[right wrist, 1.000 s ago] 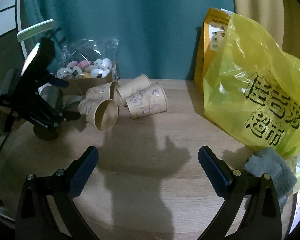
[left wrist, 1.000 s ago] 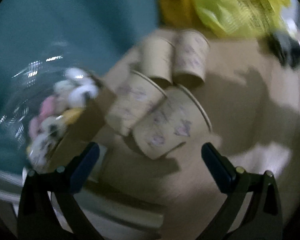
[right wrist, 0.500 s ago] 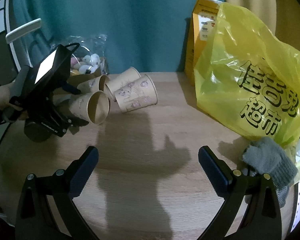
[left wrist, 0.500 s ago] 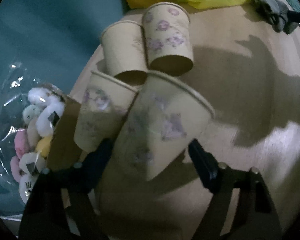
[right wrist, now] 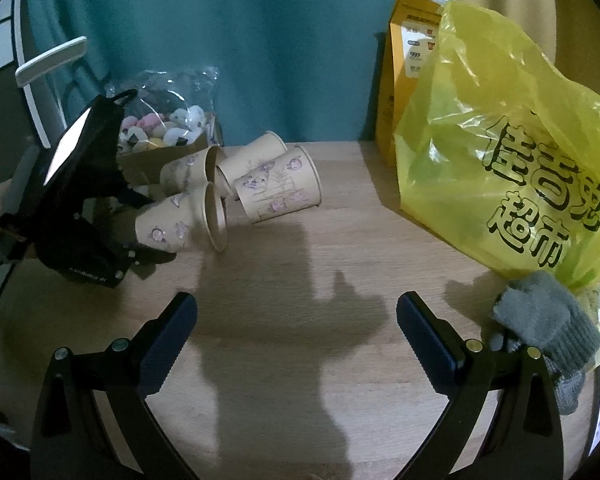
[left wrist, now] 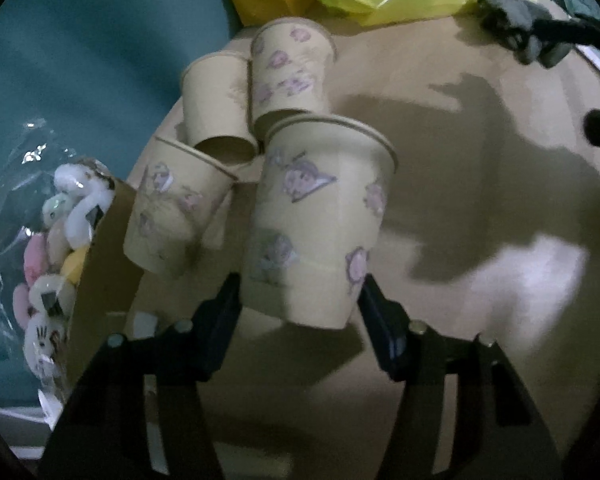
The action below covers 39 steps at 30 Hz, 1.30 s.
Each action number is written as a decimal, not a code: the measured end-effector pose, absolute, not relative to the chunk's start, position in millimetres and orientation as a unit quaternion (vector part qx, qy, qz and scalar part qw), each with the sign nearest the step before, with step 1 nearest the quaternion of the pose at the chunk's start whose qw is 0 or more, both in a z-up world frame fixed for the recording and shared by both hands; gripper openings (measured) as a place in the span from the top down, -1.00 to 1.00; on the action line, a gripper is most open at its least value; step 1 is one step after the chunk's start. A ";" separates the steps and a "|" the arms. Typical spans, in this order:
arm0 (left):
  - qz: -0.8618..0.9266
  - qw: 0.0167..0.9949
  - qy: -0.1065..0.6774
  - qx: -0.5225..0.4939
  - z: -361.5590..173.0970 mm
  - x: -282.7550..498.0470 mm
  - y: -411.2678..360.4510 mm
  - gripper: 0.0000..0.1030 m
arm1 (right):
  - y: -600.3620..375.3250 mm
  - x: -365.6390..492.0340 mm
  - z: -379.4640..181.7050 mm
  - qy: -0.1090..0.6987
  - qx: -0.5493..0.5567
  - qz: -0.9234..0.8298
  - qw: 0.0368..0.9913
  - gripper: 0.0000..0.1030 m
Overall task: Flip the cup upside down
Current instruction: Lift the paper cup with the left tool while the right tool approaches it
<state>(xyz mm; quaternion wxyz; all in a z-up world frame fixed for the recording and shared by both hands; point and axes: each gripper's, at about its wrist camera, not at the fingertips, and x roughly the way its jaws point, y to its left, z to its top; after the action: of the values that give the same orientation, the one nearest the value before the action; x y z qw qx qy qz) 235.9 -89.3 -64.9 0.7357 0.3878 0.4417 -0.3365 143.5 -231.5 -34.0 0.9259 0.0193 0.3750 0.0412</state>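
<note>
Several beige paper cups with purple drawings lie on their sides on the wooden table (right wrist: 300, 280). My left gripper (left wrist: 300, 300) is shut on the base end of the nearest cup (left wrist: 320, 216), its mouth pointing away from the camera. The same held cup (right wrist: 180, 226) and the left gripper (right wrist: 140, 236) show in the right wrist view at the left. Three other cups lie behind it: one (left wrist: 176, 216) to the left, two (left wrist: 216, 108) (left wrist: 288, 72) farther back. My right gripper (right wrist: 296, 332) is open and empty over bare table, well right of the cups.
A cardboard box with small plush toys in clear plastic (left wrist: 52, 248) stands left of the cups. A yellow plastic bag (right wrist: 500, 160) and an orange box (right wrist: 408, 80) stand at the right back. A grey knit glove (right wrist: 548, 328) lies at the right. A teal curtain hangs behind.
My left gripper moved in on the nearest cup and closed on its base end; the cup now sits between the fingers, slightly raised. The right gripper stayed open, nearly still.
</note>
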 end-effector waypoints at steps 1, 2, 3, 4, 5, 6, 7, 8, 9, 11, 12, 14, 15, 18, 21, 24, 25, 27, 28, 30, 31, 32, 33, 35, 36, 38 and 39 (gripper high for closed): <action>-0.337 0.738 0.441 0.383 -62.5 229.8 -88.7 -0.16 | -231.2 141.4 -33.4 0.374 0.020 0.041 0.926 -0.97; -0.337 0.743 0.441 0.374 -59.5 220.5 -88.1 -0.16 | -231.9 139.6 -32.6 0.373 0.022 0.042 0.926 -0.97; -0.338 0.746 0.441 0.367 -58.1 214.1 -88.0 -0.16 | -232.2 137.3 -31.7 0.372 0.022 0.044 0.927 -0.97; -0.340 0.748 0.441 0.360 -57.3 207.0 -88.6 -0.16 | -232.2 135.3 -30.8 0.371 0.021 0.048 0.927 -0.97; -0.341 0.752 0.440 0.354 -56.7 198.6 -88.0 -0.15 | -231.6 133.0 -29.8 0.370 0.018 0.052 0.928 -0.97; -0.343 0.754 0.440 0.346 -58.0 192.9 -87.7 -0.15 | -230.6 131.0 -29.2 0.369 0.013 0.057 0.928 -0.97; -0.344 0.757 0.441 0.339 -58.9 186.0 -88.0 -0.15 | -229.7 128.9 -28.6 0.369 0.008 0.063 0.927 -0.97; -0.346 0.759 0.441 0.331 -60.0 184.4 -86.9 -0.15 | -229.3 126.2 -28.0 0.369 0.004 0.069 0.927 -0.97; -0.347 0.763 0.441 0.320 -60.3 182.1 -86.5 -0.15 | -228.8 124.4 -27.2 0.368 -0.001 0.073 0.927 -0.97; -0.352 0.769 0.440 0.303 -64.8 174.9 -81.8 -0.15 | -226.4 118.8 -25.2 0.366 -0.021 0.083 0.927 -0.97; -0.352 0.771 0.439 0.297 -64.8 172.6 -82.8 -0.15 | -225.7 116.0 -24.6 0.365 -0.028 0.088 0.926 -0.97; -0.354 0.776 0.437 0.287 -63.8 169.0 -82.9 -0.15 | -224.3 111.0 -24.5 0.367 -0.037 0.103 0.924 -0.97; -0.357 0.778 0.435 0.279 -62.8 163.8 -81.4 -0.15 | -223.5 108.9 -24.6 0.368 -0.042 0.109 0.922 -0.97; -0.358 0.790 0.427 0.256 -54.8 152.9 -74.8 -0.15 | -218.8 102.2 -23.9 0.370 -0.064 0.124 0.919 -0.97; -0.355 0.801 0.421 0.234 -50.9 142.9 -67.5 -0.15 | -213.7 95.6 -23.5 0.369 -0.082 0.135 0.916 -0.97; -0.356 0.803 0.420 0.229 -48.7 131.4 -62.1 -0.15 | -209.4 89.1 -23.6 0.369 -0.093 0.147 0.913 -0.97; -0.357 0.801 0.420 0.231 -49.0 128.0 -60.8 -0.15 | -207.6 86.9 -22.8 0.368 -0.099 0.154 0.911 -0.97; -0.366 0.791 0.424 0.247 -52.4 118.7 -59.4 -0.15 | -203.3 82.4 -21.1 0.367 -0.111 0.169 0.908 -0.97; -0.369 0.787 0.425 0.255 -53.7 114.7 -59.3 -0.15 | -200.4 79.6 -20.2 0.366 -0.119 0.178 0.906 -0.97; -0.383 0.773 0.430 0.267 -56.8 105.4 -58.7 -0.15 | -191.9 75.1 -16.9 0.367 -0.144 0.206 0.896 -0.97; -0.388 0.769 0.430 0.270 -57.9 102.3 -58.8 -0.15 | -187.2 72.9 -14.4 0.366 -0.158 0.223 0.889 -0.97; -0.396 0.763 0.432 0.273 -58.6 98.8 -58.9 -0.15 | -182.6 71.3 -11.8 0.366 -0.172 0.239 0.883 -0.97; -0.402 0.759 0.432 0.276 -58.9 95.2 -59.0 -0.15 | -178.3 69.2 -9.4 0.366 -0.185 0.257 0.875 -0.97; -0.413 0.753 0.428 0.281 -57.2 88.0 -59.3 -0.15 | -169.6 64.6 -4.6 0.365 -0.213 0.293 0.858 -0.97; -0.417 0.751 0.426 0.283 -55.9 84.7 -59.6 -0.15 | -163.4 62.4 -2.4 0.362 -0.236 0.315 0.845 -0.97; -0.421 0.750 0.421 0.288 -53.6 79.3 -58.9 -0.15 | -154.3 59.2 -1.8 0.353 -0.278 0.347 0.823 -0.97; -0.425 0.749 0.417 0.291 -52.3 75.9 -58.7 -0.15 | -150.2 58.3 -3.1 0.350 -0.298 0.361 0.811 -0.97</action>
<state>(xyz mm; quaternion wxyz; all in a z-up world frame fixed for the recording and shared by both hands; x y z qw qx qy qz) 75.9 -58.7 -52.3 0.7489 0.2906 0.4172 -0.4249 58.3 -150.2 -3.1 0.8114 -0.2979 0.3498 0.3614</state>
